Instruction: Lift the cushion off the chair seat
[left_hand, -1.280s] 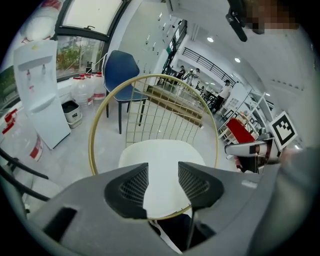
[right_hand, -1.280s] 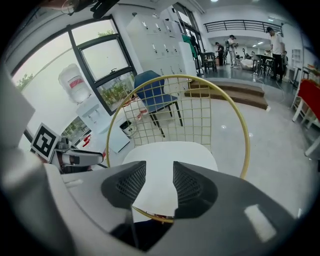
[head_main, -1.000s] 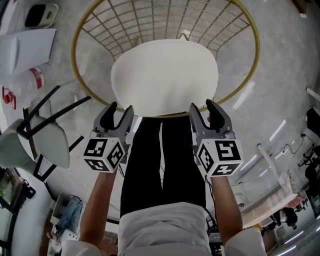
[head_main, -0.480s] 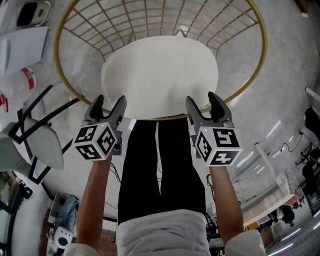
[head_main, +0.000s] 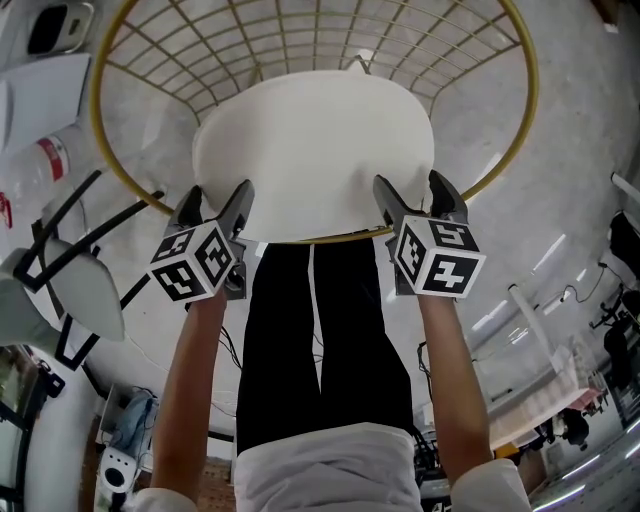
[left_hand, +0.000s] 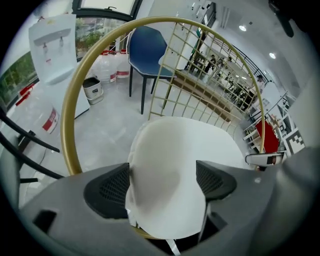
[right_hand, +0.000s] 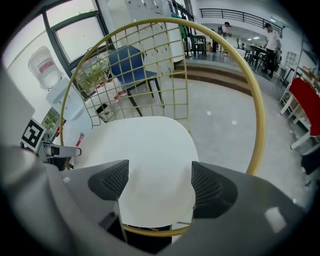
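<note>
Both left hand-held gripper (head_main: 216, 196) and right hand-held gripper (head_main: 412, 186), jaws opening, straddle the cushion (head_main: 315, 140) edge ungripped.

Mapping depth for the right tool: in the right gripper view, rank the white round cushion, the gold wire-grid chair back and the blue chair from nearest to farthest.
1. White round cushion, between the opening jaws of the right tool.
2. Gold wire-grid chair back, behind the cushion.
3. Blue chair, seen through the grid, upper left.
</note>
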